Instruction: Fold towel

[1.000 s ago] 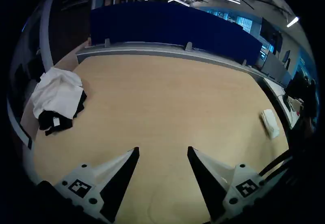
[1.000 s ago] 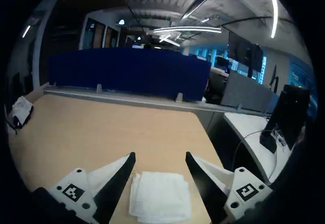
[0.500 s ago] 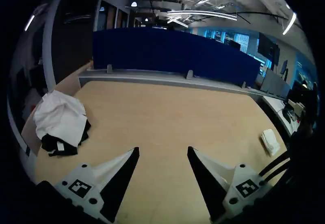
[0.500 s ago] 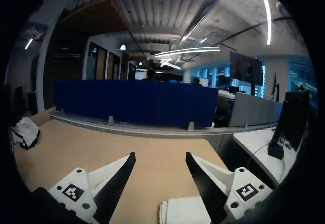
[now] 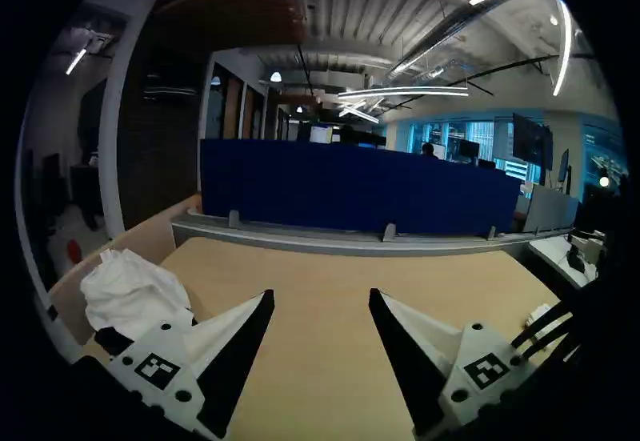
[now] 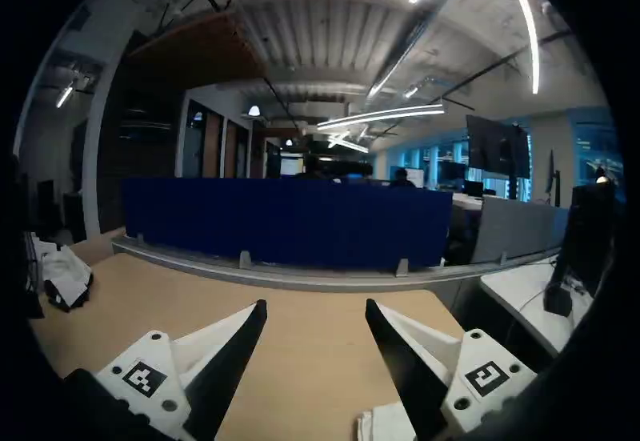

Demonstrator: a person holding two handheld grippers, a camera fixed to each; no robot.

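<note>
The folded white towel [image 6: 386,425] lies flat on the tabletop [image 6: 320,325], low in the right gripper view. It sits just under and inside the right-side finger of the right hand-held gripper [image 6: 314,313], and part of it is hidden by that finger. This hand-held gripper is spread open with nothing between its fingers, which do not touch the towel.

The left hand-held gripper [image 5: 320,301] is likewise wide open and empty above the bare tabletop [image 5: 344,277]. Just beyond its left-side finger is a crumpled heap of white cloth [image 5: 132,293] over something dark. From the right hand-held gripper the same heap [image 6: 66,274] sits far off to the left. A long blue partition [image 5: 352,189] runs along the far edge of the tabletop, ahead of both.
</note>
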